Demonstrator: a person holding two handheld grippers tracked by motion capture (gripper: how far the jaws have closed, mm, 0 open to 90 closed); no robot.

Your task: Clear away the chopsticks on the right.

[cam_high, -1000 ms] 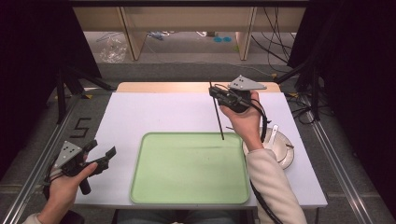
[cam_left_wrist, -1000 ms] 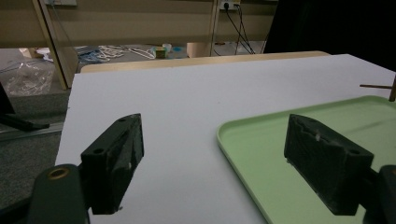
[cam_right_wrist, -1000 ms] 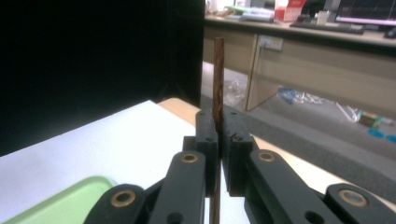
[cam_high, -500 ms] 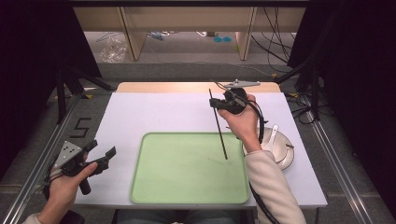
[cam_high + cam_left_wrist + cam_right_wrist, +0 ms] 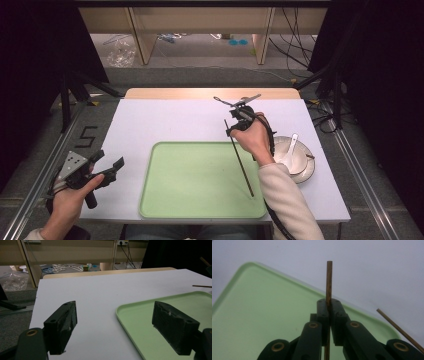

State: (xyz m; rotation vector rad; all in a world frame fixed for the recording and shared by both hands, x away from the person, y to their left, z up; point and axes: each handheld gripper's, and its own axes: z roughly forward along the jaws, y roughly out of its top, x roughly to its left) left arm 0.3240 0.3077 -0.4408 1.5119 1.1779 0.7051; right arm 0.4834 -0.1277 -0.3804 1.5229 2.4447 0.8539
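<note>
Chopstick clamped between the closed jaws of the right gripper: a thin dark wooden stick that runs from the jaws down and toward the person, its lower tip just over the right part of the green tray. In the right gripper view a short end of the stick stands out past the jaws, and a second chopstick lies to the right of that gripper on the white surface, just beside the tray's rim. Judging from this, the carrying is under way but the stick is not yet laid down in the tray; releasing it there and fetching the other one seem to be left. The left gripper is held well apart, beyond the tray's other side, jaws wide open with nothing between them.

Just behind the right hand sits a white bowl with a white spoon in it. The bench is covered in white, with a wooden edge at its far side. Beyond it are a grey floor, wooden frames, loose cables and dark curtains at both sides.
</note>
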